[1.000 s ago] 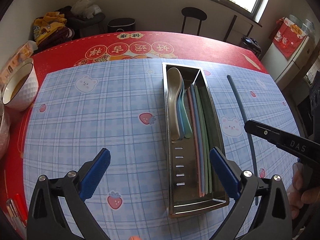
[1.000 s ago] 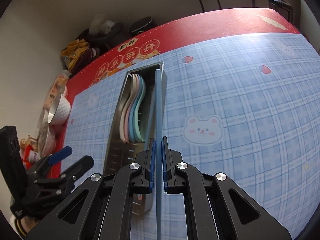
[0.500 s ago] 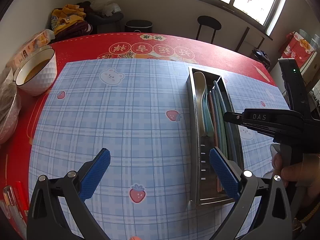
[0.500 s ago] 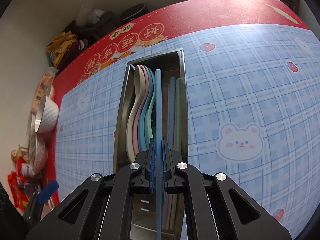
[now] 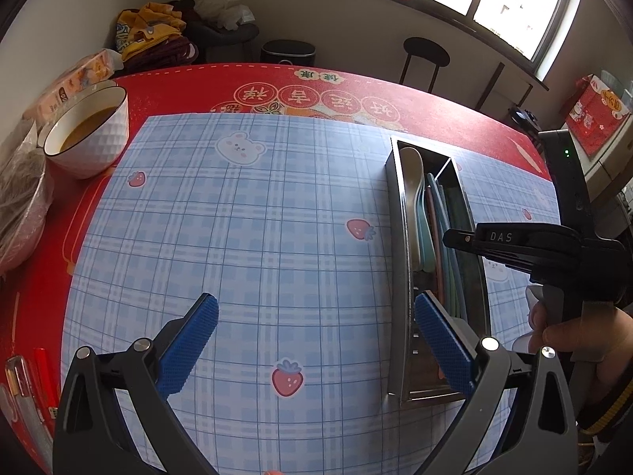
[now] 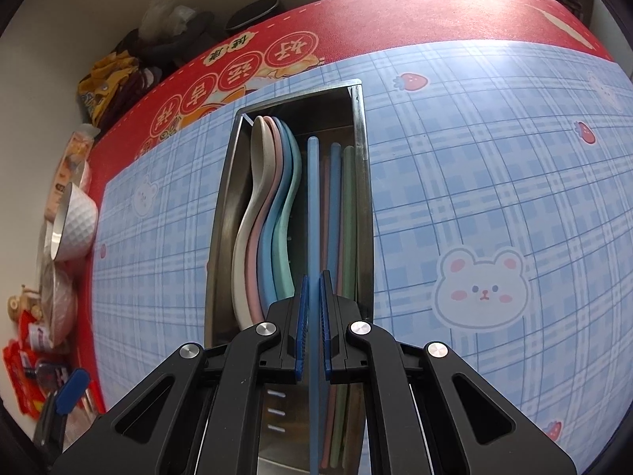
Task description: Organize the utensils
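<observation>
- Right wrist view, nearest: your right tool [image 6: 312,324] is closed on a blue chopstick [image 6: 313,206]; both blue pads [image 6: 301,324] press its sides, and the stick runs forward between them.
- Under the tool sits the steel utensil tray [image 6: 362,182], lying lengthwise on the blue plaid mat [image 6: 474,198]. The gripped chopstick is lined up over the tray's right-hand compartment, next to the divider; whether it touches the tray floor cannot be told.
- To the right of that stick, more chopsticks [image 6: 342,206] in pink, blue and green lie flat in the same compartment.
- The left-hand compartment holds four nested spoons [image 6: 269,213]: cream, pink, blue and teal, bowls toward the far end.
- Beyond the mat, the red cloth [image 6: 435,16] covers the rest of the desk.
- Left wrist view, nearest: your left tool [image 5: 316,336] is wide open and holds nothing. It hangs over the mat, its right pad [image 5: 443,340] in front of the tray's near end.
- Farther right, the right tool's black body reaches across the tray.
- Far left on the red cloth stands a white bowl [image 5: 99,138] containing brown liquid.
</observation>
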Available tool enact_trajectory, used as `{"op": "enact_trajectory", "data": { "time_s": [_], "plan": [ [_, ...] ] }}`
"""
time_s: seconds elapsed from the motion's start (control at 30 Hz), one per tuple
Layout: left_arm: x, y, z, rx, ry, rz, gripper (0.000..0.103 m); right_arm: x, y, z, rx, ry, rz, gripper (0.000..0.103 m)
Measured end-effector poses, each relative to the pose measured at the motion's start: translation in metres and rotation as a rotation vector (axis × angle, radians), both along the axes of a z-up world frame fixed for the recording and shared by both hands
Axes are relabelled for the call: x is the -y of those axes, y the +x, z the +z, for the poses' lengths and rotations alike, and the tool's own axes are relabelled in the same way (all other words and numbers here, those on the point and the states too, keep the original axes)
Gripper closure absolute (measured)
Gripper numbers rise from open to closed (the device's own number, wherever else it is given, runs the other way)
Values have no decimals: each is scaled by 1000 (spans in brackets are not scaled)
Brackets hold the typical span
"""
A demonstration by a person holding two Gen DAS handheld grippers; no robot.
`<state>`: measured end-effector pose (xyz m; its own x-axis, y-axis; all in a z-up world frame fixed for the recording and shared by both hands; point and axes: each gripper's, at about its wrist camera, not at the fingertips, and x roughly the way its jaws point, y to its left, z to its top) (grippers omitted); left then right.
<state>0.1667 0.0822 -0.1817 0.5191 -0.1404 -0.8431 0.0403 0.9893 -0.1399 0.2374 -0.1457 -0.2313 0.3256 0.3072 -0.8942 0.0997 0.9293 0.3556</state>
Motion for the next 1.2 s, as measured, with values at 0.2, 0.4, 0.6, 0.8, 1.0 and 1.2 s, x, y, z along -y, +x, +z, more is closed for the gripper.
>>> {"op": "enact_trajectory", "data": {
  "time_s": [0.2,0.4,0.6,0.8,1.0,1.2],
  "plan": [
    [0,1,1,-11,5,1,6,0,-1,-1,-9,0,13,97],
    [2,0,6,-7,4,-3,6,-3,-3,7,-3,10,37,95],
    [3,1,15,7,0,3,6,1,-7,25,29,7,62,95],
    [5,1,31,37,56,24,6,10,-19,51,80,-34,102,95],
    [9,-2,53,91,57,17,6,29,-37,80,156,-61,129,77],
    [22,-13,84,176,73,-14,6,48,-66,116,282,-87,164,33]
  ]
}}
